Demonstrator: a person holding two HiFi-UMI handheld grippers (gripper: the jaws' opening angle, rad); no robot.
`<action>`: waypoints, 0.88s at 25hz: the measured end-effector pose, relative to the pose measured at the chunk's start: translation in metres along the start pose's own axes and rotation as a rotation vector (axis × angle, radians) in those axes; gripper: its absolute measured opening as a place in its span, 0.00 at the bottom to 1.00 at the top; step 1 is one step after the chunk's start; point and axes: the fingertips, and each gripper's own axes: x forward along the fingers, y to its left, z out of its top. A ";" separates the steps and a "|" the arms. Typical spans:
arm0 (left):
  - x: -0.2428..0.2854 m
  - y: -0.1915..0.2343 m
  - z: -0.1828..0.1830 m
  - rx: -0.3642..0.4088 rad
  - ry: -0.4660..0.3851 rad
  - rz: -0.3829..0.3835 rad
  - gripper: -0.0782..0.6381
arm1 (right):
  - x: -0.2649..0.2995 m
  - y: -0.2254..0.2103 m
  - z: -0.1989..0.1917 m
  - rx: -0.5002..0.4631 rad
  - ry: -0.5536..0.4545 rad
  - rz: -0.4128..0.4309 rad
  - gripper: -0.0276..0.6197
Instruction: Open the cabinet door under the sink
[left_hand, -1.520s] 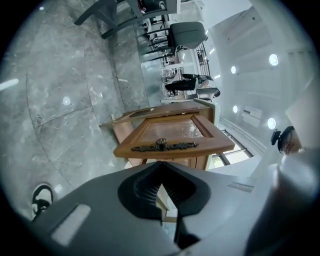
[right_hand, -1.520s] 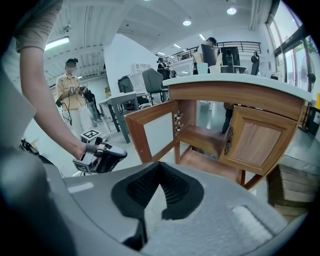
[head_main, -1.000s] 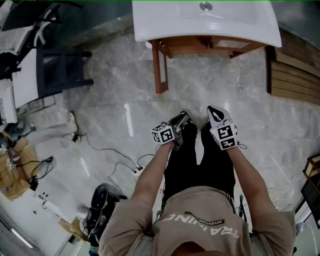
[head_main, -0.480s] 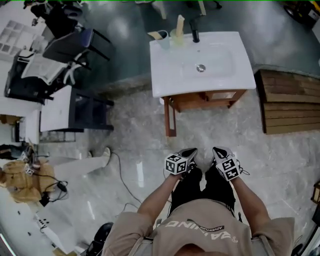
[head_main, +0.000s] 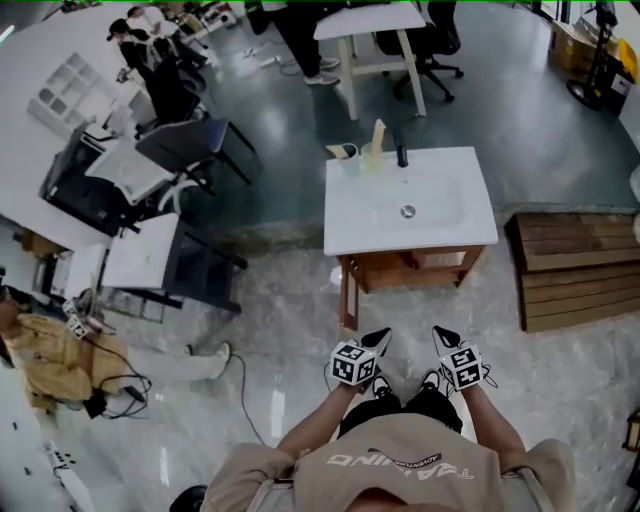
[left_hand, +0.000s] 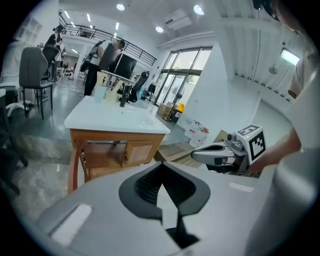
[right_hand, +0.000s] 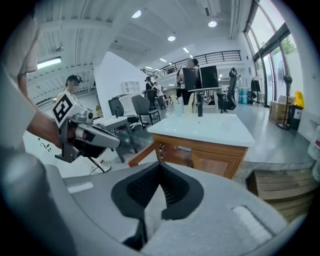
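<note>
A white sink (head_main: 410, 210) tops a wooden cabinet (head_main: 412, 268) in the middle of the head view. Its left door (head_main: 348, 296) stands swung open toward me; in the right gripper view this door (right_hand: 144, 153) angles out to the left, hinges showing. The right door (right_hand: 216, 163) is flat and closed. My left gripper (head_main: 381, 337) and right gripper (head_main: 439, 334) are side by side, well short of the cabinet and touching nothing. Both are shut and empty, seen also in the left gripper view (left_hand: 161, 172) and the right gripper view (right_hand: 160, 172).
A stack of wooden planks (head_main: 575, 270) lies right of the cabinet. A faucet (head_main: 402, 152) and cups (head_main: 348, 155) stand on the sink's back edge. Office chairs (head_main: 180, 150) and a white desk (head_main: 140, 255) fill the left. A person (head_main: 50, 360) sits at far left, a cable (head_main: 248, 405) nearby.
The head view has pulled back and up, so the sink sits farther away and more of the room shows. Both grippers have drawn away from the cabinet and stay shut.
</note>
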 end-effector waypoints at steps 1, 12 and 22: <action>-0.006 -0.003 0.008 0.006 -0.017 0.003 0.13 | -0.003 -0.001 0.009 -0.008 -0.016 -0.002 0.05; -0.057 -0.030 0.123 0.221 -0.213 0.028 0.13 | -0.040 0.012 0.101 -0.109 -0.173 0.002 0.05; -0.089 -0.034 0.160 0.258 -0.318 0.084 0.13 | -0.067 0.013 0.161 -0.150 -0.294 -0.020 0.05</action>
